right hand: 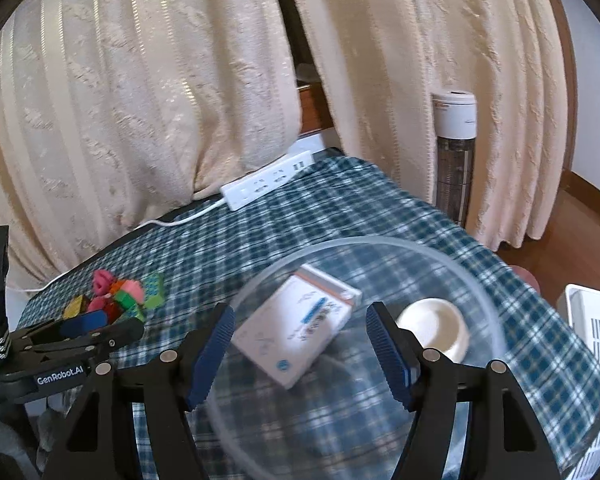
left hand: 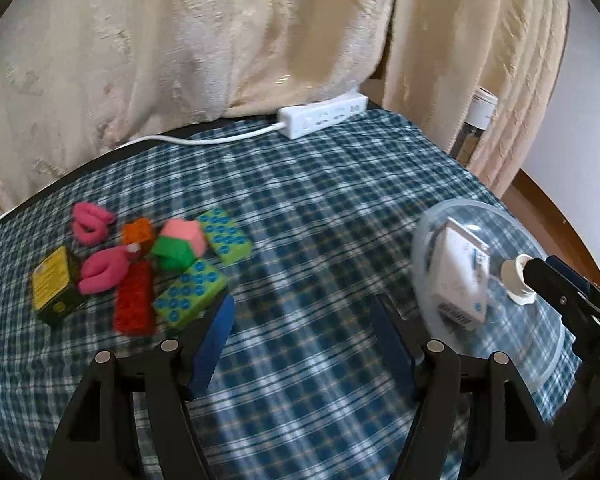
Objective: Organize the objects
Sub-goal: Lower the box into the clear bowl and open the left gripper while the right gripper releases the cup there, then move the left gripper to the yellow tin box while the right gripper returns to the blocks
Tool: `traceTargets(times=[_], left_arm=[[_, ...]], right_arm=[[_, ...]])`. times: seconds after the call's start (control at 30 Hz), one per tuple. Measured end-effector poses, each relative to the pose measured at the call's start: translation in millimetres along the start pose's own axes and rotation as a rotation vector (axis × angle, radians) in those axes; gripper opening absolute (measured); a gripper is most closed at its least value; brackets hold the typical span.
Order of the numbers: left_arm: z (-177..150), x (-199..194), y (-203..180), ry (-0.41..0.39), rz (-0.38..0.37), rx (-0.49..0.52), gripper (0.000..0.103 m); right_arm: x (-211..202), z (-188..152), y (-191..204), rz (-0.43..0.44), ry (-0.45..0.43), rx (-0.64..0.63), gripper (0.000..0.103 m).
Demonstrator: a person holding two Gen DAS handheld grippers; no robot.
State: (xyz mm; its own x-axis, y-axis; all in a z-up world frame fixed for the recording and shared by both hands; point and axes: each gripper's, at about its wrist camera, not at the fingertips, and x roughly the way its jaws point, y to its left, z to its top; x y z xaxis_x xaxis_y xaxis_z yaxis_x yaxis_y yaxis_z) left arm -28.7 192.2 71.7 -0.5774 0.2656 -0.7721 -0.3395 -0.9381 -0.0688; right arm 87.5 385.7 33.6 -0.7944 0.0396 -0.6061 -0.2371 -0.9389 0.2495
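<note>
Toy pile [left hand: 140, 268] motion-blurred; white basket [right hand: 596, 344] cut off.

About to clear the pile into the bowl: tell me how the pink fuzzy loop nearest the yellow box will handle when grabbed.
The pink fuzzy loop looks like soft fabric, so it will probably squash and flop rather than hold shape. It seems light for its size. It touches the red brick and the yellow box, so pulling it could nudge them.

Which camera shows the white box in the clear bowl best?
The right wrist view: the white box lies near the centre, its printed top facing the camera inside the clear bowl. The left wrist view shows the box smaller, off to the right, at an angle.
</note>
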Motion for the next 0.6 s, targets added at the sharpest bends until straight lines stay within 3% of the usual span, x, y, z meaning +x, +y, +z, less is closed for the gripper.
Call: traceTargets(times=[0.6], left_arm=[[-24,-22,110,-0.015,0.111,-0.176,0.078]], right_arm=[[22,-19,84,0.116,0.06,-0.098,0.088]])
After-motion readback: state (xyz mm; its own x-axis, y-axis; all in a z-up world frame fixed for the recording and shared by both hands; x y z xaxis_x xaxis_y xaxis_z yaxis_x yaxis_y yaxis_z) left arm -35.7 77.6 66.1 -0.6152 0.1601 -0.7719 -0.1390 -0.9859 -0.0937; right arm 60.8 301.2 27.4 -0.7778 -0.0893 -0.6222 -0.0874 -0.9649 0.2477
